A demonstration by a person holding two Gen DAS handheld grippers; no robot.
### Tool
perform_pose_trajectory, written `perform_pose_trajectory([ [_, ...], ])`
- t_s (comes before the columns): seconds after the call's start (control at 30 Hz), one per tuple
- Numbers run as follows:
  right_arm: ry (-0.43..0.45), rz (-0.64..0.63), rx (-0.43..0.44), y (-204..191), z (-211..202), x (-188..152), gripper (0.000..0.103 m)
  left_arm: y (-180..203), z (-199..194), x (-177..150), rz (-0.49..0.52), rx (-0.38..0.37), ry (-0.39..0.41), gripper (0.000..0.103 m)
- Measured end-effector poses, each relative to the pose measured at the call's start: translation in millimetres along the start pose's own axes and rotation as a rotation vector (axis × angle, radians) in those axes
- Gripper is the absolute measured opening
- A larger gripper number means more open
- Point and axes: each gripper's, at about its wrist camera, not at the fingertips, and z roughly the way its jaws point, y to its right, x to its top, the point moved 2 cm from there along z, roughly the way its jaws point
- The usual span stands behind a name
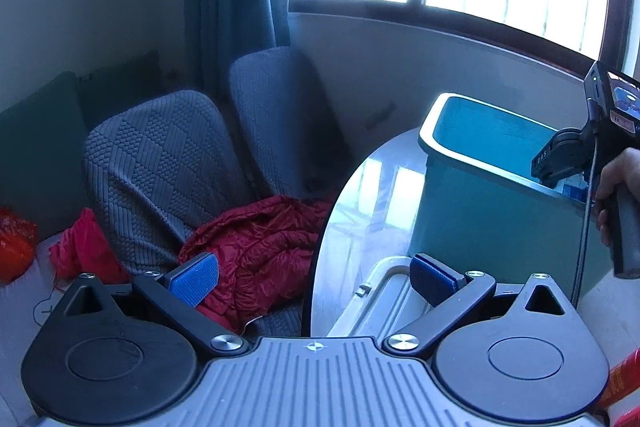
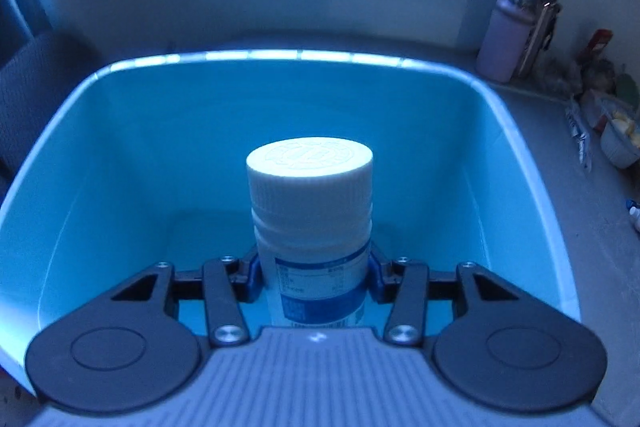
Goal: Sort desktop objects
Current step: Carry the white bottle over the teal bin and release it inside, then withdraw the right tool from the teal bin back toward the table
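One white-capped pill bottle [image 2: 310, 235] is held upright between the closed-in jaws of the right gripper [image 2: 312, 273], inside the mouth of the one teal bin [image 2: 120, 131], well above its floor, which appears bare so far as it is shown. The step in hand is judged to be either the lowering of the bottle into the bin or its lifting out, and the frames do not settle which; in either case a steady upright hold clear of the bin walls is called for. The left gripper [image 1: 314, 283] is held with jaws wide and nothing between them, just beside the bin over the tabletop [image 1: 360, 187] edge, where one grey tray [image 1: 384, 291] lies.
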Motion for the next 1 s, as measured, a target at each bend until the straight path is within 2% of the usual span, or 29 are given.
perform_pose_trajectory([
  [0.1,-0.062,-0.001,-0.005,-1.6,4.9,1.4,0.048,-3.1,1.7,0.7,-0.017,0.002,-0.011,0.102],
  [0.5,-0.181,0.012,0.000,-7.7,11.9,-4.7,0.049,-7.3,-1.6,3.6,-0.027,0.004,-0.007,0.102],
  [0.7,-0.161,-0.026,-0.047,-15.1,5.1,-11.3,0.055,-11.5,-2.4,3.4,-0.036,0.014,-0.011,0.102],
  [0.9,-0.145,-0.037,-0.038,-18.4,-2.8,-19.6,0.068,-14.0,-4.6,2.0,-0.038,0.015,-0.016,0.102],
  [1.0,-0.117,-0.041,-0.041,-18.6,-5.7,-24.8,0.070,-13.7,-7.6,3.5,-0.030,0.012,-0.008,0.102],
])
